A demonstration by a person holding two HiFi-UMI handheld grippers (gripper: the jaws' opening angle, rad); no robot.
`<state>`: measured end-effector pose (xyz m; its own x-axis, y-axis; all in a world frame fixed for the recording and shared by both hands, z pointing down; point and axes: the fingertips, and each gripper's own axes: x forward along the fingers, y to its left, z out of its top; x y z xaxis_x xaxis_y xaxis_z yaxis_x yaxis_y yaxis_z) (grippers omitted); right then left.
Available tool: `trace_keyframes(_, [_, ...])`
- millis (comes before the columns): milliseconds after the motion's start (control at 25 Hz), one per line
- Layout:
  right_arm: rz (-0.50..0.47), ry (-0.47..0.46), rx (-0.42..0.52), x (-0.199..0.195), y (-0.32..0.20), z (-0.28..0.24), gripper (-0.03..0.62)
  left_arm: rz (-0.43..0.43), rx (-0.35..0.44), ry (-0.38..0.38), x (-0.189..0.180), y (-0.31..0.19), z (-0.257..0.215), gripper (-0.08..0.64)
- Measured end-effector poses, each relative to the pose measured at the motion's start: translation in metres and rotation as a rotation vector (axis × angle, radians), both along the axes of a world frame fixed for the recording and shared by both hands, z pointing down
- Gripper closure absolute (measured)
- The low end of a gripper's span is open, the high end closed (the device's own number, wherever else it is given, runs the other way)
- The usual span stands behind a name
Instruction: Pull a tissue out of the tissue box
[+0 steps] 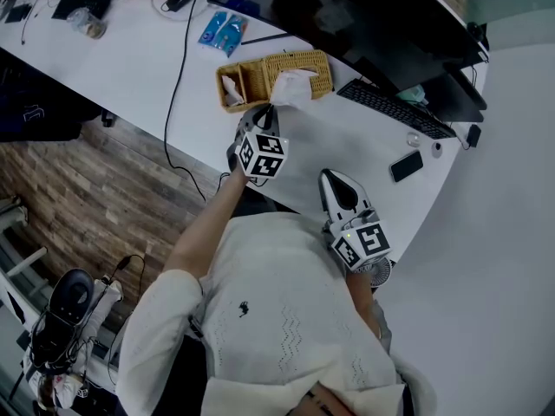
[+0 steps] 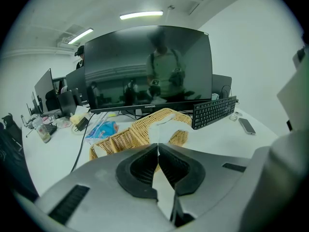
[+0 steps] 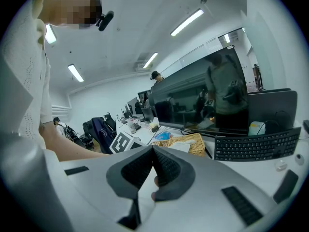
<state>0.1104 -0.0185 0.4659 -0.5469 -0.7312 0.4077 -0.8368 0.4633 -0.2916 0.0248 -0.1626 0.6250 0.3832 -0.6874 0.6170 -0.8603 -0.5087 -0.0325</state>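
Observation:
The tissue box is a woven wicker holder (image 1: 308,63) on the white desk (image 1: 147,50), with a white tissue (image 1: 293,87) standing up out of its top. My left gripper (image 1: 268,111) hovers just in front of that tissue, and its jaws are shut. In the left gripper view the closed tips (image 2: 158,146) sit below the tissue (image 2: 161,128), and whether they touch it is hidden. My right gripper (image 1: 332,180) is shut on nothing, held back over the desk's near edge, right of the left one.
Right of the holder lies a black keyboard (image 1: 395,109), with a phone (image 1: 406,165) nearer to me. A large dark monitor (image 1: 364,16) stands behind. A blue packet (image 1: 223,31) and a black cable (image 1: 178,76) lie to the left.

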Motion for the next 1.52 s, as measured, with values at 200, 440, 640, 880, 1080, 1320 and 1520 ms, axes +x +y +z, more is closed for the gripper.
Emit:
trace_keyframes(200, [-0.013,-0.003,0.003,-0.002,0.000,0.000,0.591,-0.001,0.002,0.001,-0.001,0.001,-0.001,0.545])
trace_keyframes(440, [-0.024,-0.002,0.001,-0.004,0.001,0.001,0.591,0.001,0.001,-0.003,0.000,0.005,-0.001,0.545])
trace_keyframes(640, [-0.029,-0.002,0.004,-0.004,0.000,0.001,0.591,0.004,0.001,-0.003,-0.001,0.008,-0.001,0.545])
trace_keyframes(880, [-0.035,-0.001,0.003,-0.006,0.000,0.002,0.591,0.004,-0.004,-0.003,-0.002,0.014,0.001,0.545])
trace_keyframes(1080, [-0.037,0.003,-0.004,-0.008,0.001,0.000,0.591,-0.002,-0.003,-0.002,-0.004,0.016,-0.001,0.545])
trace_keyframes(1320, [-0.042,0.004,-0.006,-0.012,0.002,0.001,0.591,-0.007,-0.004,0.000,-0.009,0.019,-0.001,0.545])
trace_keyframes(1520, [-0.045,0.005,-0.006,-0.013,0.003,0.001,0.591,-0.012,-0.007,0.003,-0.011,0.023,-0.001,0.545])
